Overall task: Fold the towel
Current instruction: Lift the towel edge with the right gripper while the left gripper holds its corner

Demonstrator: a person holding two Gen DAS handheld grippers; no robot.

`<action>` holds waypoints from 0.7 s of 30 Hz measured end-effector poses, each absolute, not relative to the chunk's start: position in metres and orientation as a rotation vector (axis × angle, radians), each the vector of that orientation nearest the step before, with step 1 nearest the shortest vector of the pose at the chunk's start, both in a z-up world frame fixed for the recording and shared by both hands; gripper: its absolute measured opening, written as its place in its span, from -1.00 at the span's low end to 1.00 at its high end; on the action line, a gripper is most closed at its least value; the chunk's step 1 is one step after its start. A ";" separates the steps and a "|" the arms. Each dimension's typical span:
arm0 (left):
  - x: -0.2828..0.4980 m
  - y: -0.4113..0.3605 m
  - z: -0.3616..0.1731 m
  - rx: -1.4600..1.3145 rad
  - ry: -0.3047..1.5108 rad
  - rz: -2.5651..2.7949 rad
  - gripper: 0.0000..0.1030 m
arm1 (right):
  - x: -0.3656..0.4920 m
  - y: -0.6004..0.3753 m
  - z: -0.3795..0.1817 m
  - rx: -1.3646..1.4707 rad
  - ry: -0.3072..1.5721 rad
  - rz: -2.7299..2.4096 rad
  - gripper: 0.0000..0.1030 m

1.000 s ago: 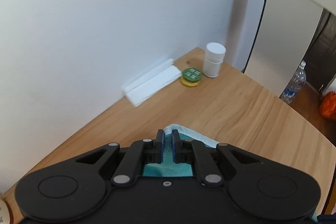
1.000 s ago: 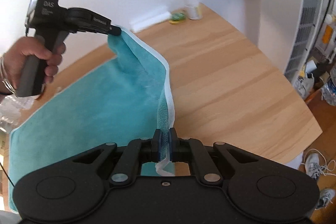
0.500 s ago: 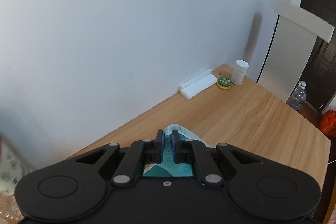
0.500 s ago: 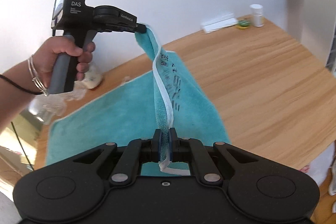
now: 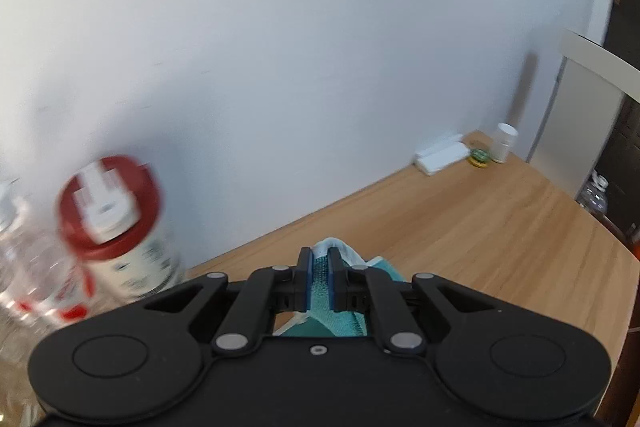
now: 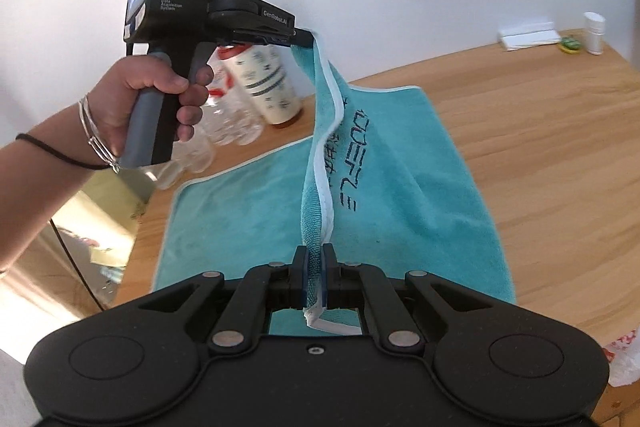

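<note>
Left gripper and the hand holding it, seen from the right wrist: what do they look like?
The left gripper is matte black with a pistol-style grey handle, white "DAS" lettering on its boxy rear housing and a small white label along the arm. The hand wears thin silver bangles and a black band at the wrist; no sleeve shows.

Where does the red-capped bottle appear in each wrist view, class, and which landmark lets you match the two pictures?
Left wrist view: red-capped bottle at the left edge, blurred, by the wall.
Right wrist view: the bottle stands upper left of centre, partly behind the left gripper.
Shared landmark: the white jar at the table's far corner.
</note>
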State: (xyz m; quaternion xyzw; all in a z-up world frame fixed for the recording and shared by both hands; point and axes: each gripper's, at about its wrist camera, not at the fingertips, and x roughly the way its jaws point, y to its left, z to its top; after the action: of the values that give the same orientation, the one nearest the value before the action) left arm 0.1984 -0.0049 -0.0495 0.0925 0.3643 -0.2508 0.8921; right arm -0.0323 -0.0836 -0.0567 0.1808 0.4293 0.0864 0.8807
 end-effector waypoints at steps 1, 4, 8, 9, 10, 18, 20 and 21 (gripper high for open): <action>0.197 0.002 -0.049 0.186 0.754 -0.512 -0.87 | -0.033 -0.080 -0.056 0.368 0.897 0.179 -0.89; 0.192 0.019 -0.051 0.194 0.733 -0.511 -0.87 | -0.034 -0.065 -0.057 0.351 0.893 0.198 -0.89; 0.197 0.032 -0.065 0.207 0.756 -0.524 -0.87 | -0.033 -0.044 -0.070 0.324 0.909 0.165 -0.89; 0.198 0.034 -0.070 0.224 0.759 -0.531 -0.87 | -0.033 -0.038 -0.074 0.320 0.917 0.157 -0.89; 0.199 0.037 -0.075 0.242 0.767 -0.536 -0.87 | -0.033 -0.032 -0.079 0.317 0.929 0.149 -0.89; 0.206 0.056 -0.111 0.280 0.796 -0.586 -0.85 | -0.041 0.021 -0.126 0.293 1.021 0.129 -0.91; 0.207 0.062 -0.120 0.287 0.815 -0.588 -0.85 | -0.039 0.028 -0.135 0.296 1.033 0.128 -0.91; 0.206 0.065 -0.124 0.291 0.819 -0.588 -0.85 | -0.039 0.031 -0.138 0.296 1.038 0.126 -0.91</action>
State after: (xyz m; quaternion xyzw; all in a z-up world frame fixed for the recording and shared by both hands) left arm 0.2064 0.0654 -0.1239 0.1390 0.3912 -0.2805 0.8654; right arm -0.0389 0.0311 -0.1379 0.1410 0.4939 0.0602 0.8559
